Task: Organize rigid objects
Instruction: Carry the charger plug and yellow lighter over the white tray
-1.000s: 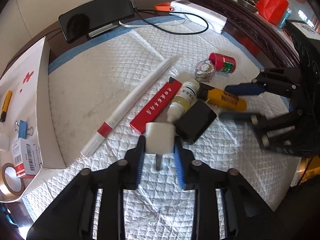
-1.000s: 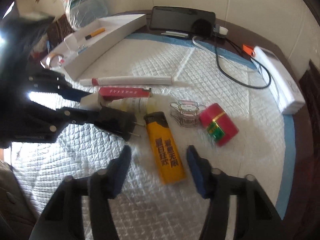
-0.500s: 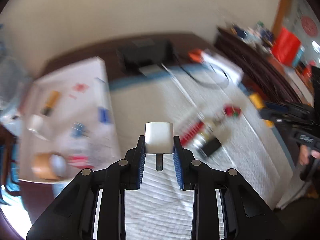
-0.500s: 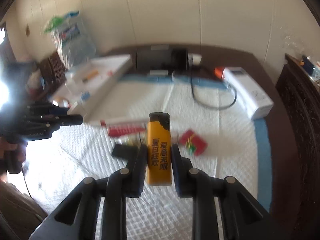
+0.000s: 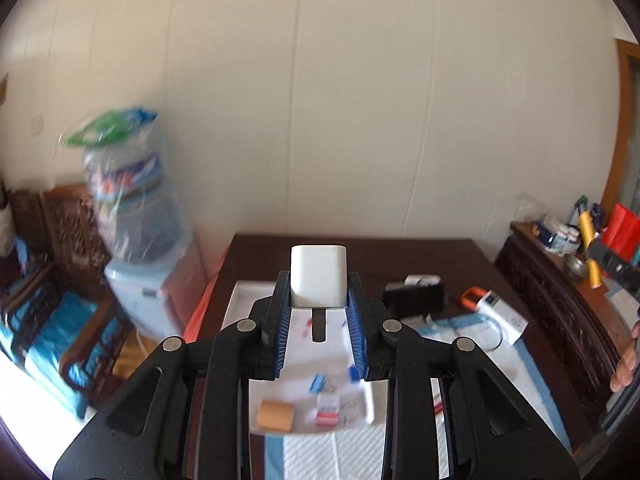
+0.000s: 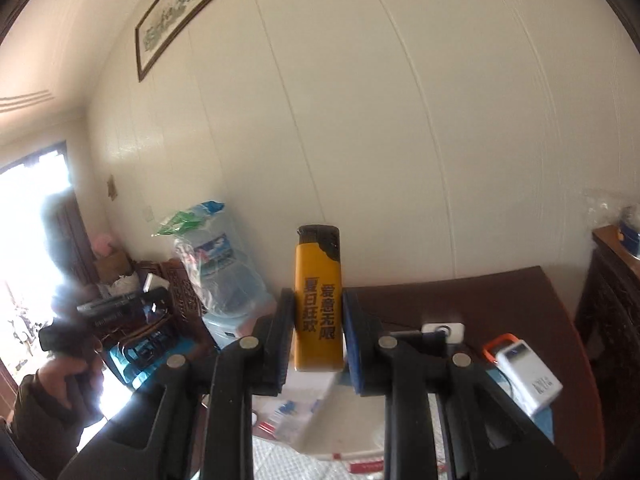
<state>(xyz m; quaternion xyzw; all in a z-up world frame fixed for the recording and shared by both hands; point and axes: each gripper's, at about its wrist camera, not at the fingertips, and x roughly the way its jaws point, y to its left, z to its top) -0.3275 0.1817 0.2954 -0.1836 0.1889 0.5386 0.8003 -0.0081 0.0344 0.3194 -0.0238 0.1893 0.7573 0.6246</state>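
Observation:
My left gripper is shut on a white charger plug, its metal prong hanging down between the blue pads. It is held high above the white tray. My right gripper is shut on a yellow lighter with a black cap, upright and high above the table. The left wrist view shows that lighter small at the far right. In the right wrist view the left gripper is a blur at the left, held by a hand.
In the tray lie a tape roll, a blue binder clip and a small box. A phone on a stand and a white power bank sit at the back of the dark table. A water dispenser stands to the left.
Both grippers rose well off the white pad and tilted up toward the wall. The right one closed on the yellow lighter and lifted it. The left carried the white charger up, over the tray.

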